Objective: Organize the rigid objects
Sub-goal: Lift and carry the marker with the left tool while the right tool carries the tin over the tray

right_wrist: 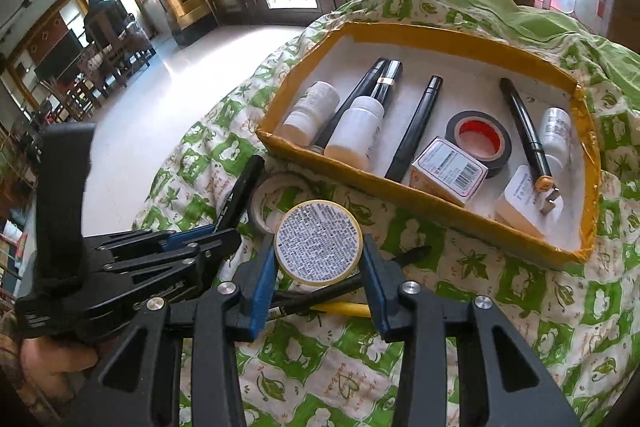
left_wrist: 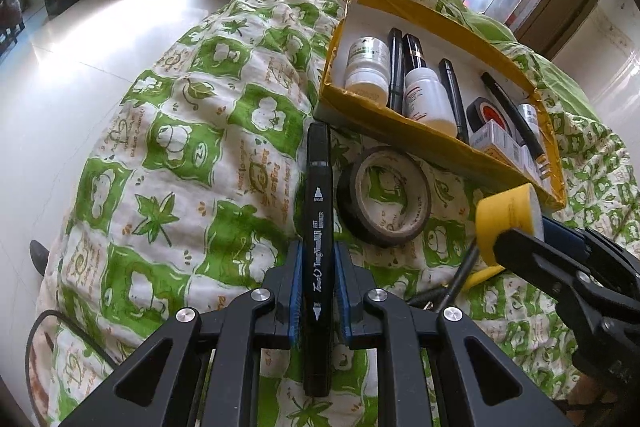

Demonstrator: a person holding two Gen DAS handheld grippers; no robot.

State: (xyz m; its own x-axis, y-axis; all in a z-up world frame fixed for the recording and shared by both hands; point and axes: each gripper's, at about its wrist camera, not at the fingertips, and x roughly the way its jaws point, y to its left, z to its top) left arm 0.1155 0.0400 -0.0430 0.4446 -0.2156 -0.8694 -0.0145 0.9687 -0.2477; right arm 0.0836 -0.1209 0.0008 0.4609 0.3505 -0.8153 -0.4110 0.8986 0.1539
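Note:
My left gripper (left_wrist: pixel 317 259) is shut on a black art marker (left_wrist: pixel 317 211) that points forward toward the yellow cardboard box (left_wrist: pixel 400 123). My right gripper (right_wrist: pixel 319 251) is shut on a round yellow tin (right_wrist: pixel 318 242) with a printed label, held just in front of the box (right_wrist: pixel 420 203). The box holds white bottles (right_wrist: pixel 354 131), black pens (right_wrist: pixel 418 125), a black tape roll (right_wrist: pixel 480 141) and small cartons (right_wrist: pixel 450 171). A black tape roll (left_wrist: pixel 384 197) lies on the cloth beside the marker. The tin also shows in the left wrist view (left_wrist: pixel 508 219).
A green and white patterned cloth (left_wrist: pixel 180 155) covers the rounded surface; it drops off to a white tiled floor (left_wrist: pixel 60 75) on the left. A black pen and a yellow pen (right_wrist: pixel 340 309) lie on the cloth under the right gripper. Doors and windows stand behind.

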